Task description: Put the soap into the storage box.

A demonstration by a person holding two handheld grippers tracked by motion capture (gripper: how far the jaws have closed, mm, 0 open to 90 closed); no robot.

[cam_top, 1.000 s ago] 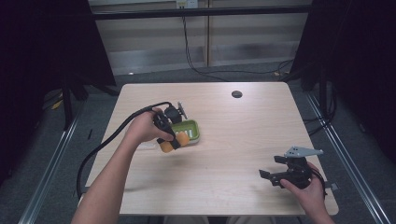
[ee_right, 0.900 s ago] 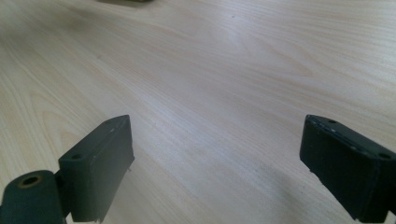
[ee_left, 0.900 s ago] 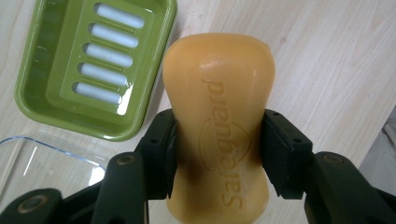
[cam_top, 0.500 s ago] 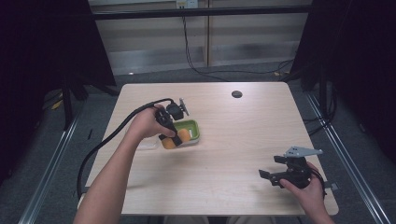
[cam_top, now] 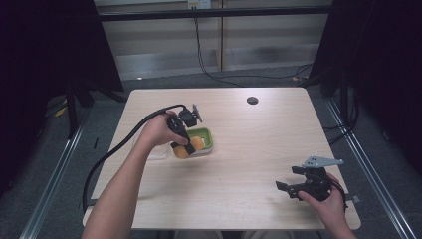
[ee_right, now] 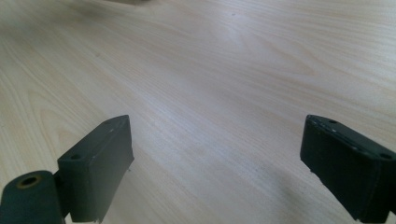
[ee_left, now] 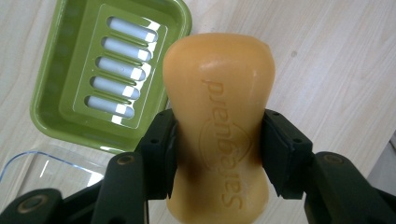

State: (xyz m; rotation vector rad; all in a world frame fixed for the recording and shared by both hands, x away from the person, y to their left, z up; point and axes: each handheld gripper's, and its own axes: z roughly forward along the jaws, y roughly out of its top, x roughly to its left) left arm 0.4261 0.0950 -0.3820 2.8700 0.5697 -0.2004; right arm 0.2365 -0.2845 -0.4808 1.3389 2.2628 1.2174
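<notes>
My left gripper (cam_top: 184, 145) is shut on an orange bar of soap (ee_left: 219, 102), its pads pressing the bar's narrow waist from both sides. In the high view the soap (cam_top: 197, 145) hangs at the near left part of a green soap dish (cam_top: 209, 137). The left gripper view shows the dish (ee_left: 49, 93) with nothing in it and its slotted drain insert bare, up and to the left of the soap. My right gripper (cam_top: 288, 189) rests low at the table's near right, open, and in its own view the right gripper (ee_right: 215, 154) has only bare wood between its jaws.
A clear plastic lid or tray (cam_top: 149, 152) lies against the dish's left side, its corner (ee_left: 42, 163) seen in the left gripper view. A black round grommet (cam_top: 252, 100) sits at the far middle of the wooden table (cam_top: 259, 149). A thick black cable (cam_top: 114, 154) trails off the left edge.
The left gripper has shifted slightly over the dish with the soap still in its jaws. The right gripper has not moved.
</notes>
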